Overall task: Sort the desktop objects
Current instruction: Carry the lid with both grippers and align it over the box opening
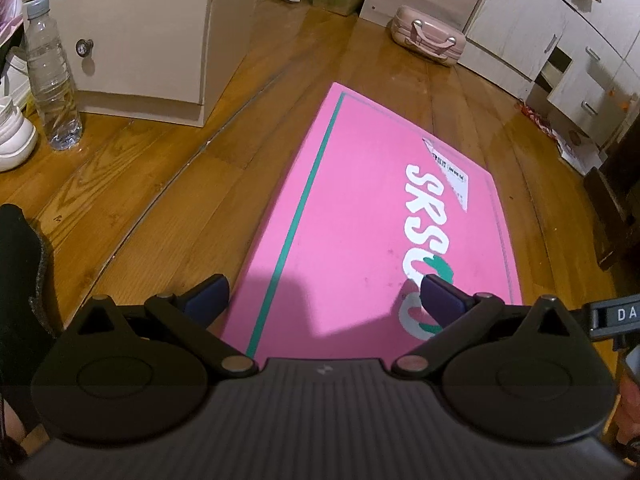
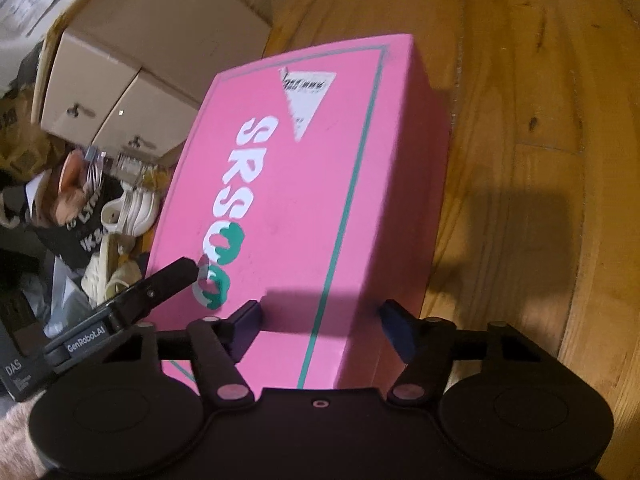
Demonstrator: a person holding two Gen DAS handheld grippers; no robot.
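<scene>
A pink box (image 1: 360, 216) with a green border line and white "SRSO" lettering lies on the wooden floor; it also shows in the right wrist view (image 2: 304, 184). My left gripper (image 1: 324, 300) is open and empty, hovering over the box's near end. My right gripper (image 2: 324, 320) is open and empty above the box's near edge. One finger of the left gripper (image 2: 160, 286) reaches in from the left over the lettering in the right wrist view.
A clear plastic bottle (image 1: 50, 76) and white shoes (image 1: 12, 136) stand at the left by a beige drawer cabinet (image 1: 140, 40). A pink case (image 1: 428, 36) lies at the back. Shoes and clutter (image 2: 100, 216) lie left of the box.
</scene>
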